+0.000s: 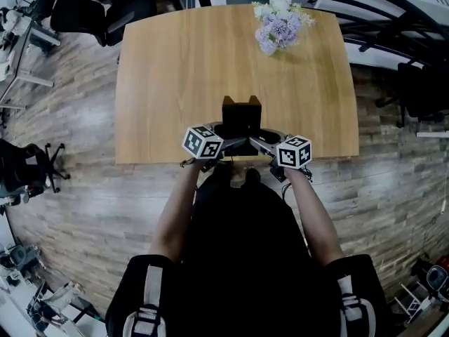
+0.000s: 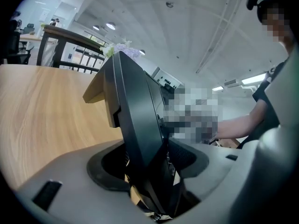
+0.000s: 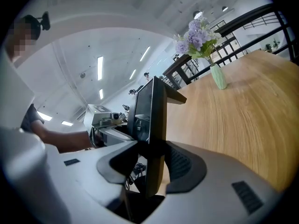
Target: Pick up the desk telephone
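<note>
Now left tool and right tool both clamp the desk telephone at the counter edge; next needs an even lift.

Open-plan office: wheeled office chairs surround a wooden desk; strip lights line the high ceiling.

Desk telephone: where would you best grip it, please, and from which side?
Its thin side edges, one gripper from each side: the desk telephone is a flat slab, thin enough for the jaws. The left gripper and right gripper clamp it so.
</note>
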`<state>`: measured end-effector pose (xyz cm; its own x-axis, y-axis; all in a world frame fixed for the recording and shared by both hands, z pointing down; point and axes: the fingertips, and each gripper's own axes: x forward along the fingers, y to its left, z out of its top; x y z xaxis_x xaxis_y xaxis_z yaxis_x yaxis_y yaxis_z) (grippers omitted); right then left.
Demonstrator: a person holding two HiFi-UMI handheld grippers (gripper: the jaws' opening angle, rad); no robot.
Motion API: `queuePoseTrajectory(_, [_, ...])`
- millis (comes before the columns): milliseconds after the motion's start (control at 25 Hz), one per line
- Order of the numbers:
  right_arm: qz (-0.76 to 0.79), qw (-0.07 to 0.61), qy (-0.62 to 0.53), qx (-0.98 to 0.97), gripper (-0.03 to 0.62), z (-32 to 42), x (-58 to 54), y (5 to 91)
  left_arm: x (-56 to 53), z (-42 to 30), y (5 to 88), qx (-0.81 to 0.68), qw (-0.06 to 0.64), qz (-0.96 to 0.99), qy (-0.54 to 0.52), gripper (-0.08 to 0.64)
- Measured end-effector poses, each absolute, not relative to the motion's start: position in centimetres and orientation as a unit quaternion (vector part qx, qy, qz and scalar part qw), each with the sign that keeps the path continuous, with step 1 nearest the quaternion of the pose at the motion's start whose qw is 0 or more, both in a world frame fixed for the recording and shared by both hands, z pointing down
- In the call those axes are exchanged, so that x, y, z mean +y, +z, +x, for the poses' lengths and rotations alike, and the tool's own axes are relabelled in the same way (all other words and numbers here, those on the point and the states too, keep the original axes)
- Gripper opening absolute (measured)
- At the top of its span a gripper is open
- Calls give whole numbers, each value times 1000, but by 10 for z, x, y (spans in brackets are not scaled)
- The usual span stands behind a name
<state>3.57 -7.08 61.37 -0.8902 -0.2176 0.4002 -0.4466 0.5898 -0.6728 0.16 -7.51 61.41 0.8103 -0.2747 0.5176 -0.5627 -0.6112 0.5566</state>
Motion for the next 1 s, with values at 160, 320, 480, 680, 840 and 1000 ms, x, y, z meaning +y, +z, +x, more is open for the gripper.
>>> queuePoseTrajectory(160, [178,137,408,-885,184,49,-63,608,-67,15,609,-250,366,875,193,278])
queuePoseTrajectory(320, [170,135,406,-888,184,59,-56,604,-59,25,604,-259,367,873,188,278])
queuePoseTrajectory(480, [164,135,407,-889,184,69,-44,603,-47,35,602,-259,364,874,194,279])
queuePoseTrajectory(680, [160,132,403,-891,184,76,-30,601,-33,41,599,-262,359,874,195,278])
queuePoseTrajectory(840, [154,133,396,-895,184,78,-25,600,-28,44,599,-269,358,873,194,278])
queuePoseTrajectory(1000, [147,127,396,-897,184,76,-20,597,-22,41,595,-276,356,871,196,278])
